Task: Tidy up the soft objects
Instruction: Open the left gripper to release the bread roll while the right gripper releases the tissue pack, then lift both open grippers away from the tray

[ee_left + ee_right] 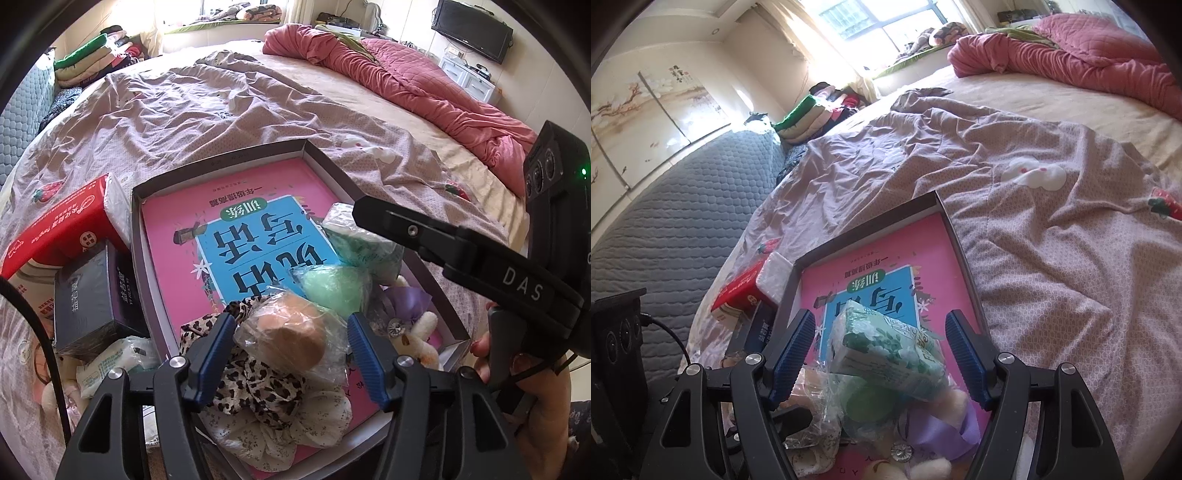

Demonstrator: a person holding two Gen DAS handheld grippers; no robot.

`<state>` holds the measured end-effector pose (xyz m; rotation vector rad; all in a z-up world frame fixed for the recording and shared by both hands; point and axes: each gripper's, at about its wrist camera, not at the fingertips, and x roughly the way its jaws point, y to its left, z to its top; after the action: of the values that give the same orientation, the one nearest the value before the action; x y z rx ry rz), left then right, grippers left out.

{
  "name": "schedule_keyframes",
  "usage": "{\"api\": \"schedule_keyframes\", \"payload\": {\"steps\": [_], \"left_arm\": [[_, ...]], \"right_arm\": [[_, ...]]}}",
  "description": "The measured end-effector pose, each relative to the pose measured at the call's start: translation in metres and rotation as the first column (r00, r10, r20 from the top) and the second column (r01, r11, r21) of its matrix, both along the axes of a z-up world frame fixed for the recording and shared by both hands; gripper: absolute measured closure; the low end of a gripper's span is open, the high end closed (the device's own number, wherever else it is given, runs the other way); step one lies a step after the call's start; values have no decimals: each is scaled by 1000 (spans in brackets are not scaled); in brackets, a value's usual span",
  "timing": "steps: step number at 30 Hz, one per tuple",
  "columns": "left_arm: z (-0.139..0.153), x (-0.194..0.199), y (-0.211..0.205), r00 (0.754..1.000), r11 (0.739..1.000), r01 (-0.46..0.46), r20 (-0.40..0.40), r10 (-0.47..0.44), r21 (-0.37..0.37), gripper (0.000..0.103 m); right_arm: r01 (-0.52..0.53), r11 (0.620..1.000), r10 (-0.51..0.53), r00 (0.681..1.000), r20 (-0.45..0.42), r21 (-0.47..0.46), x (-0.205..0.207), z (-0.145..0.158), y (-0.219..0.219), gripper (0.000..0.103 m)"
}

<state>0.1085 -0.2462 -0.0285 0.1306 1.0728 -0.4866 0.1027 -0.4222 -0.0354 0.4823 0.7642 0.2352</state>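
**Now both grippers hover over the box, nothing pinched yet**

Left wrist view first. The left gripper (291, 334) has its jaws spread wide, straddling a tan sponge in a clear bag (291, 338) without pressing on it. That sponge sits on a leopard-print scrunchie (255, 380), itself on a pale floral scrunchie (280, 432), all at the near end of the shallow box (221, 162) on the bed (221, 107). My read: the step in hand is picking one soft item from the pile, and the next move calls for closing gently on the bagged sponge, since the slick wrapper could slip. Count in the box: one tan sponge, one green sponge in a bag (332, 286), one green tissue pack (360, 236), two scrunchies, one lilac ribbon piece (406, 302), one pink book (236, 236) underneath. Outside, left of the box: one red tissue pack (59, 229), one dark carton (96, 291), one small white pack (110, 362).

Over to the right wrist view. The right gripper (881, 352) is likewise spread, jaws either side of the green tissue pack (886, 347), apart from it. That pack lies tilted on the bagged green sponge (868, 406). Closing squarely across the pack's width looks the sensible next move.
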Motion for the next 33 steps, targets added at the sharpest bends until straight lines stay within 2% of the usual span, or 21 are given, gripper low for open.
{"api": "schedule_keyframes", "payload": {"steps": [10, 17, 28, 33], "left_arm": [[8, -6, 0, 999, 1000, 10, 40, -11, 27, 37], [18, -11, 4, 998, 1000, 1, 68, -3, 22, 33], [29, -22, 17, 997, 1000, -13, 78, 13, -3, 28], [34, -24, 23, 996, 1000, -21, 81, 22, -10, 26]], "right_arm": [[28, 999, -28, 999, 23, -35, -2, 6, -1, 28], [51, 997, -49, 998, 45, -56, -5, 12, -3, 27], [98, 984, -87, 993, 77, -146, -19, 28, 6, 27], [125, 978, -109, 989, 98, -169, -26, 39, 10, 23]]}}
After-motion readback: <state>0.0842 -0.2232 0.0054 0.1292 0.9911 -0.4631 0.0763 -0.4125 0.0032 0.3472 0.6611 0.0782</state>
